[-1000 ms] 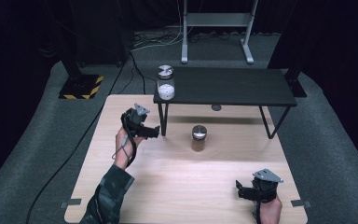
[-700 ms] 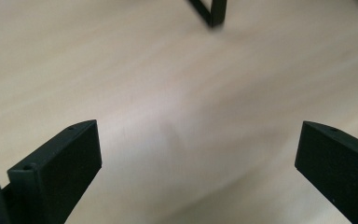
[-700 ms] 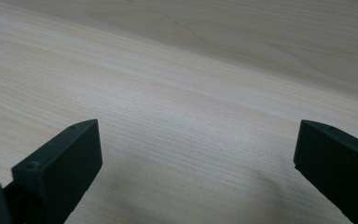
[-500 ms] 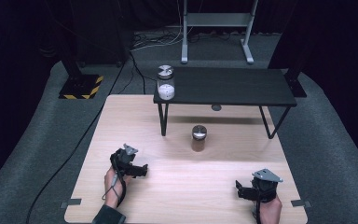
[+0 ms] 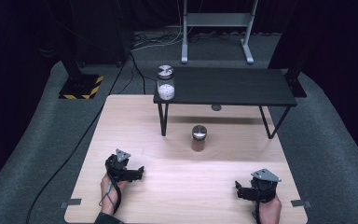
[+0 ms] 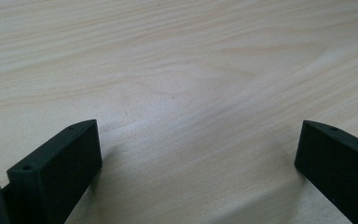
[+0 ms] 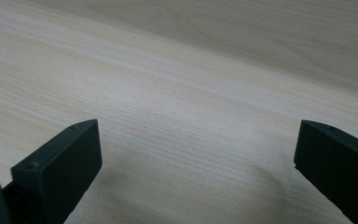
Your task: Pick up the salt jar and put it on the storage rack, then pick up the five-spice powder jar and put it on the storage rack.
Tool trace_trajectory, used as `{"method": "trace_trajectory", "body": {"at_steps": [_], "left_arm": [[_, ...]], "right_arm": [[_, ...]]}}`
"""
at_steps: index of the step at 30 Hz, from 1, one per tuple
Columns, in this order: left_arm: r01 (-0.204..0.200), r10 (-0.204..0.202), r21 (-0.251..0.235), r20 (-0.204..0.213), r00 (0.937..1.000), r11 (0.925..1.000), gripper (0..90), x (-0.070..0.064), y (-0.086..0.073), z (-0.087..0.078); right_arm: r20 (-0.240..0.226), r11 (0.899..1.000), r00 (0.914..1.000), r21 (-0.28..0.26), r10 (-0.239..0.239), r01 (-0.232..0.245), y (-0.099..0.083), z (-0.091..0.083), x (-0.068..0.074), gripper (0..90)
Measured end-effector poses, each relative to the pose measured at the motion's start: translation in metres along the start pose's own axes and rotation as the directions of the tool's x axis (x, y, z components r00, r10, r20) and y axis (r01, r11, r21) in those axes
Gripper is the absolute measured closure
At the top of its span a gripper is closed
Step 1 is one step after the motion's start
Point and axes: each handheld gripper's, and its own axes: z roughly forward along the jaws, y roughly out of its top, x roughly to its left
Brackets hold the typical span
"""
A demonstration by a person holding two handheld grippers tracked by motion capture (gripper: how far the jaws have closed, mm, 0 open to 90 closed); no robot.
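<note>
Back from the middle of the bench (image 5: 121, 116), the left gripper (image 5: 140, 171) now rests near its front edge; the right gripper (image 5: 237, 190) has not shifted.

Both sets of fingers gape wide with nothing between them, bare wood under each. One jar with white contents (image 5: 166, 84) stands on the black shelf's (image 5: 242, 88) left end; the brown jar (image 5: 198, 138) sits below on the bench, well apart from both grippers. Judging by this, that second jar is probably left to handle.

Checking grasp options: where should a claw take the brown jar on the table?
Grip the brown jar around its round body below the metal lid, coming in level from the near side; it stands upright, and the black shelf overhangs behind it.
</note>
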Motion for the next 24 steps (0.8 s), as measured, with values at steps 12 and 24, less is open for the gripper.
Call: {"method": "trace_trajectory", "body": {"at_steps": [12,24], "left_arm": [[-0.017,0.017,0.000,0.016,0.9997,0.9999,0.1,0.0047,0.0017,0.0018],[-0.019,0.019,0.001,0.016,0.9997,0.9998,0.1,0.0048,0.0019,0.0018]], "right_arm": [[0.023,1.000,0.9997,0.003,-0.006,0.005,0.0005,0.0003,0.0046,0.2],[0.026,1.000,0.9997,-0.005,-0.002,0.002,-0.0010,-0.0005,0.0049,0.3]]}}
